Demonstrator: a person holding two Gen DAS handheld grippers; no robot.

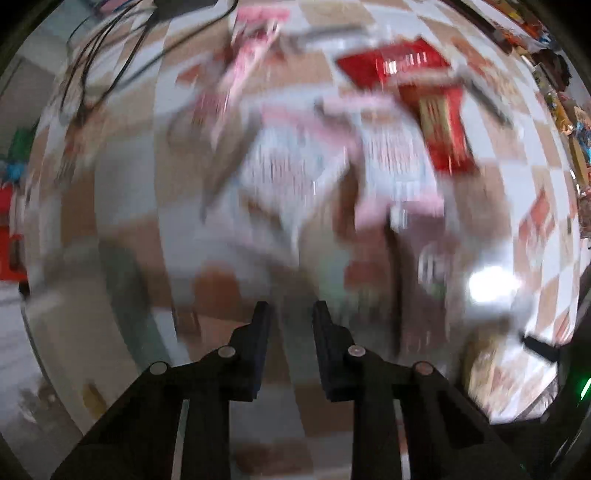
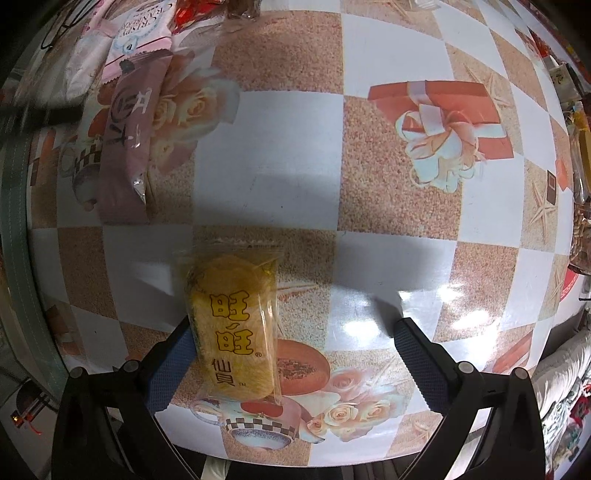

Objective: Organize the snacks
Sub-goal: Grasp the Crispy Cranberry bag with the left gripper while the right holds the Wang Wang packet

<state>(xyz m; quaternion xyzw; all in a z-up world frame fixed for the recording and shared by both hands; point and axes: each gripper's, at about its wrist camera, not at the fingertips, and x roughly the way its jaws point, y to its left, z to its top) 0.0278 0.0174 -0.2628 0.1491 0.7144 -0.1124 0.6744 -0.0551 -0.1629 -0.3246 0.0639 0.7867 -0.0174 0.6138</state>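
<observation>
Left claw (image 1: pixel 288 310): jaws close together with a narrow gap, nothing visible between them; whole view is motion-blurred, so I can't tell if it's fully clenched. Beyond it, a pile of snack packs on the checked tabletop (image 1: pixel 122 206): red packs (image 1: pixel 439 122) at the far right of the pile, pink-and-white ones (image 1: pixel 306 155) mid-pile. No finer detail readable.

Right claw (image 2: pixel 291 332): jaws spread wide, released. Yellow rice cracker pack (image 2: pixel 234 325) lies on the tabletop (image 2: pixel 266 155) between the jaws, touching the left finger (image 2: pixel 177 354), well apart from the right one. Brown pack (image 2: pixel 129 147) lies far-left of the cracker pack, pink pack (image 2: pixel 140 33) beyond that.

Handling guess: cracker pack is light, its clear film slippery, its contents brittle. Grip across the short width at mid-body, gentle squeeze, avoid the crimped ends.
</observation>
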